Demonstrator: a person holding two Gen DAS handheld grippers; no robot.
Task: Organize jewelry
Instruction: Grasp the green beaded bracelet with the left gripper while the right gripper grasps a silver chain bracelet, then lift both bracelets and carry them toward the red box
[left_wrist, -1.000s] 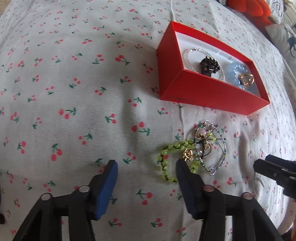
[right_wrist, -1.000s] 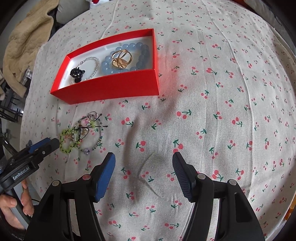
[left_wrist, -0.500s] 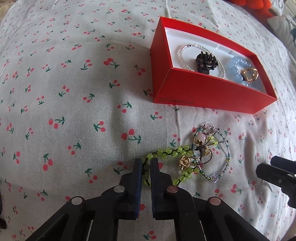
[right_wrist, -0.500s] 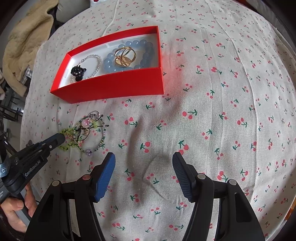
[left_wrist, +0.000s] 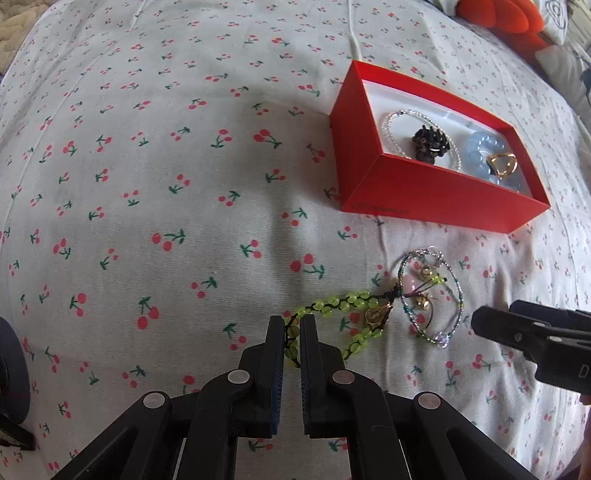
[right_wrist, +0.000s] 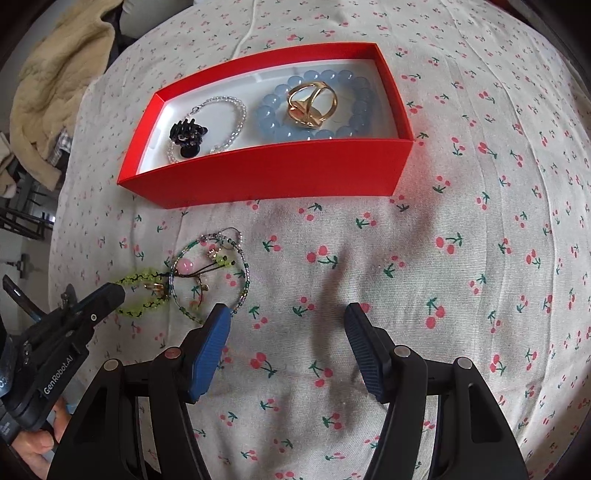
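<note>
A green bead bracelet (left_wrist: 343, 301) lies on the cherry-print cloth, tangled with a thin multicolour bead bracelet (left_wrist: 432, 295). My left gripper (left_wrist: 292, 332) is shut on the green bracelet's near loop. In the right wrist view the green bracelet (right_wrist: 146, 291) and the thin bracelet (right_wrist: 210, 273) lie left of my open, empty right gripper (right_wrist: 286, 325); the left gripper (right_wrist: 110, 295) shows at the left. A red box (right_wrist: 266, 173) holds a blue bead bracelet (right_wrist: 273, 114), a gold ring (right_wrist: 312, 103), a clear bead bracelet (right_wrist: 236, 110) and a black clip (right_wrist: 186, 134).
The red box (left_wrist: 424, 195) sits behind the loose bracelets in the left wrist view. The right gripper's finger (left_wrist: 532, 332) shows at the right edge. A beige blanket (right_wrist: 55, 81) lies at the far left, an orange cushion (left_wrist: 506, 18) at the far right.
My left gripper went from open to shut on the green bracelet's near loop and stretched the bracelet out. My right gripper moved closer to the red box and stayed open.
</note>
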